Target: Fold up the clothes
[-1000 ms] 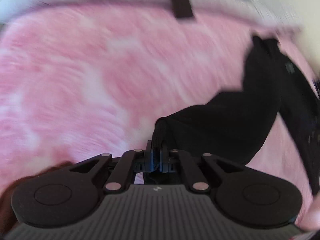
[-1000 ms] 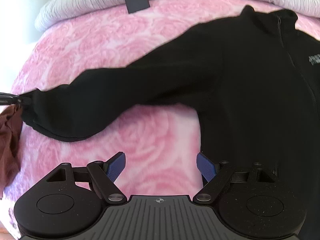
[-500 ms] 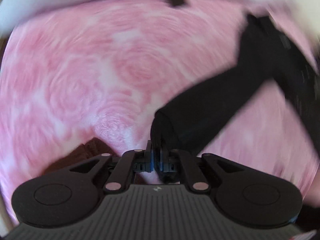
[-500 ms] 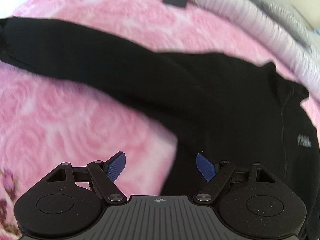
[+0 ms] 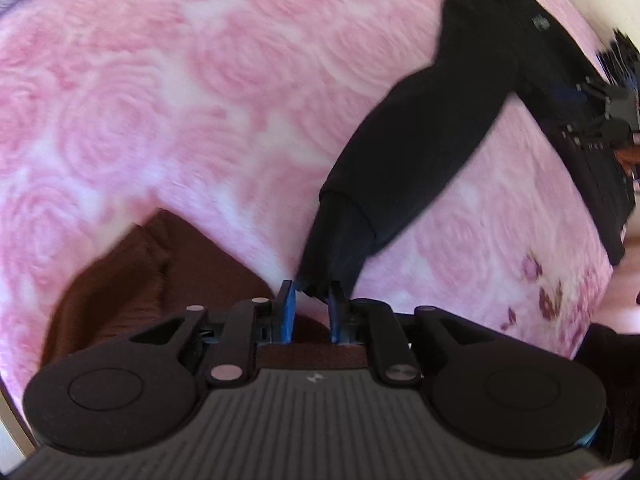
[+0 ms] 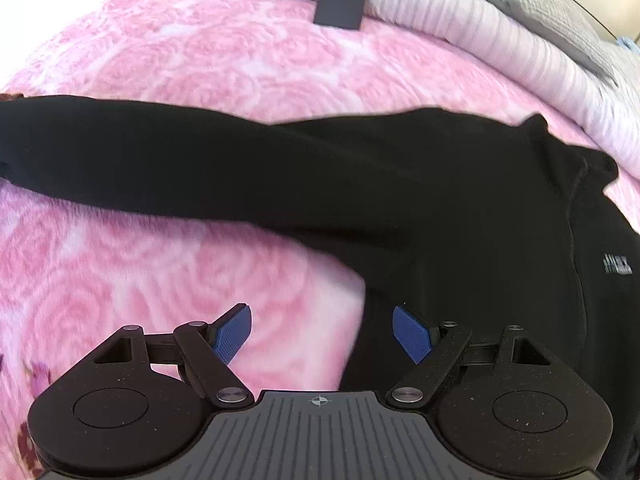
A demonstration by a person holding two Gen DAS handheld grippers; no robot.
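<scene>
My left gripper has its blue pads slightly parted around the cuff of the black fleece jacket; my right gripper gapes wide above its hem, on the pink rose-patterned blanket.

Bright, soft daylight fills both my views, washing the top corners white. My left view is smeared with motion blur. Fisheye bending curves every edge.
</scene>
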